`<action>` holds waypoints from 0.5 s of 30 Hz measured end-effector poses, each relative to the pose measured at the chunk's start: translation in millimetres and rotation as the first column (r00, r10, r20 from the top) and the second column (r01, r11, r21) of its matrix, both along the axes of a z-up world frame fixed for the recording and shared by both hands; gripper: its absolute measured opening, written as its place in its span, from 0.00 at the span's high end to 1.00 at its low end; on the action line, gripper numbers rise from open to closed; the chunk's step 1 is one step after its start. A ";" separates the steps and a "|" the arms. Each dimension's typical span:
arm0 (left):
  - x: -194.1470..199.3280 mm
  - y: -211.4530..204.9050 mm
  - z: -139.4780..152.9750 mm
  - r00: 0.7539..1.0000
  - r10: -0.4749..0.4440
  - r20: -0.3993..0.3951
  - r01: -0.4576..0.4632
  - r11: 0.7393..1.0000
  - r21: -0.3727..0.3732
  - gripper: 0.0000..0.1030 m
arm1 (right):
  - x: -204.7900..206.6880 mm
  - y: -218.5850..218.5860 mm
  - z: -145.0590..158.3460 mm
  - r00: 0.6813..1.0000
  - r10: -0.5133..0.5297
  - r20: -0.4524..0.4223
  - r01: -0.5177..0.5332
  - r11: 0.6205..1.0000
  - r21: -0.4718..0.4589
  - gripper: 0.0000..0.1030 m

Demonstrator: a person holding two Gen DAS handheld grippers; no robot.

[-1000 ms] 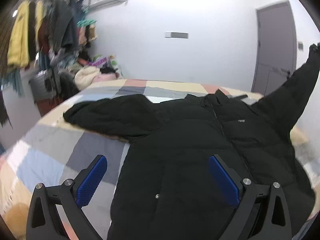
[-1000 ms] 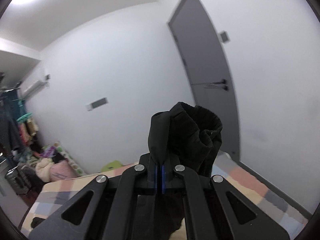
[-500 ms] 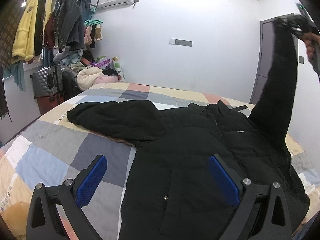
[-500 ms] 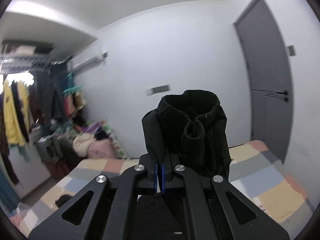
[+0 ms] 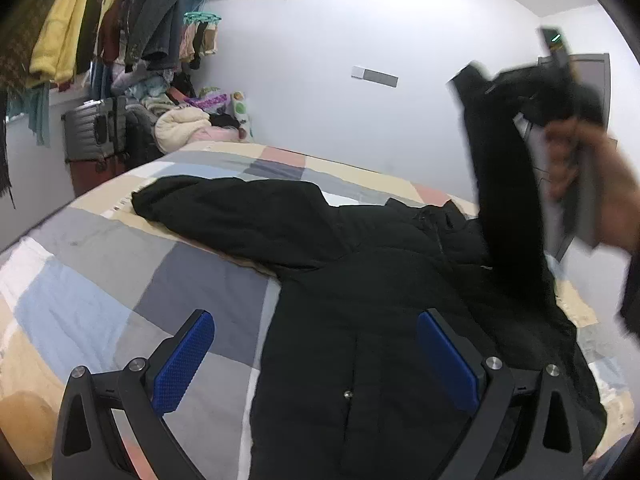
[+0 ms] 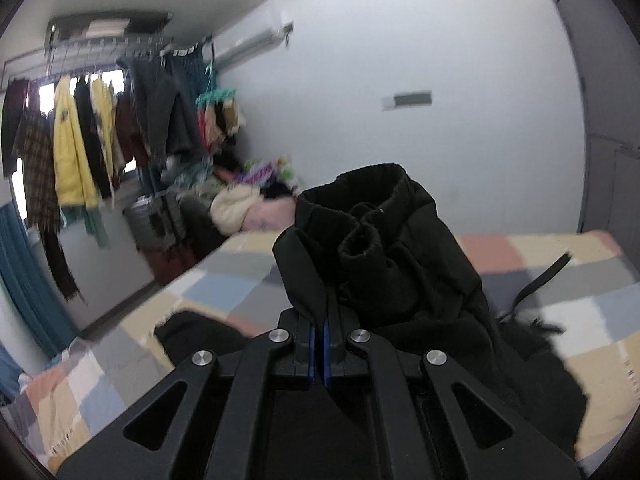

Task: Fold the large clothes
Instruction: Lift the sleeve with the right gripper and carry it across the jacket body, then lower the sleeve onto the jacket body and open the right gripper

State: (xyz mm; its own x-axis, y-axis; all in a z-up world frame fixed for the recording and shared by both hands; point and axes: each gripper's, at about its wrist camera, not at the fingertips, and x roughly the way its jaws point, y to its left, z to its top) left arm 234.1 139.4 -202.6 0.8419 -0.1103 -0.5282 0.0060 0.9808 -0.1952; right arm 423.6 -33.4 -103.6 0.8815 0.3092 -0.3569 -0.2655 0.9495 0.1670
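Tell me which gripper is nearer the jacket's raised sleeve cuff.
Right. The right gripper is shut on the sleeve cuff, holding it in the air. The left gripper hovers open over the black jacket hem, well away from the cuff.

My black jacket [image 5: 372,320] on a checked quilt [image 5: 120,276].
Quilt squares run grey, pale blue, cream and salmon; my gripper pads [image 5: 182,364] are blue; a yellow coat [image 6: 74,152] hangs behind.

black padded zip-front jacket [image 5: 360,320] | lies front-up, spread across checked bedspread [image 5: 100,280] | one sleeve [image 5: 240,216] stretched flat toward bed's far-left edge | other sleeve's cuff [image 6: 360,216] lifted, bunched
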 end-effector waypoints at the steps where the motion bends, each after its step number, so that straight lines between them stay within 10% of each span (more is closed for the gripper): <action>1: 0.1 0.7 -0.4 1.000 -0.002 0.003 0.002 1.000 0.006 0.01 | 3.6 5.9 -12.7 1.000 0.008 -0.014 -0.008 1.000 -0.005 0.98; 15: 30.9 24.0 -29.2 0.997 0.054 -0.057 -0.054 0.999 0.000 0.01 | 63.4 60.6 -193.8 0.961 0.058 -0.272 -0.074 0.996 -0.050 0.97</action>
